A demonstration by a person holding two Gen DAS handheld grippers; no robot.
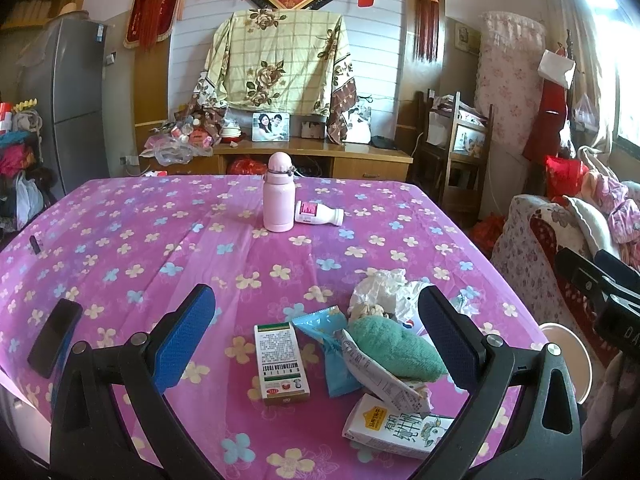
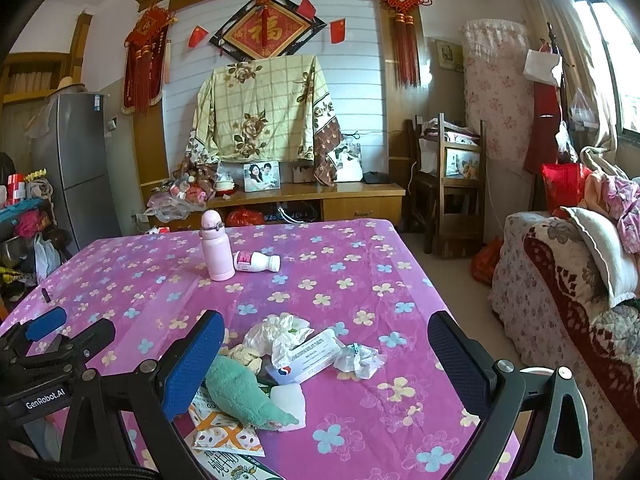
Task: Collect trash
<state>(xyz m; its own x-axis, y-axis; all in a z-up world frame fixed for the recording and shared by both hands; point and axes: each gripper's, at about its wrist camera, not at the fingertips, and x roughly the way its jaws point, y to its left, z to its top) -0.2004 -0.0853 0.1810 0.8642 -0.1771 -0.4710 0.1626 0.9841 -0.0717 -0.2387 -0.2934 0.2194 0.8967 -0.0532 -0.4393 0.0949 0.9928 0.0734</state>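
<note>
Both grippers wide open, held low and pointing toward the far side.

The left gripper [image 1: 316, 344] has its two blue-padded fingers [image 1: 182, 336] spread far apart — nothing sits clamped between them, and the pads touch nothing. The right gripper [image 2: 326, 364] is held the same way, its fingers [image 2: 192, 364] splayed wide with empty air at the pads. The two sit side by side and near each other: in the left wrist view the right gripper's black body shows at the right edge, and in the right wrist view the left gripper's frame and one blue fingertip show at the near left — both level.
</note>
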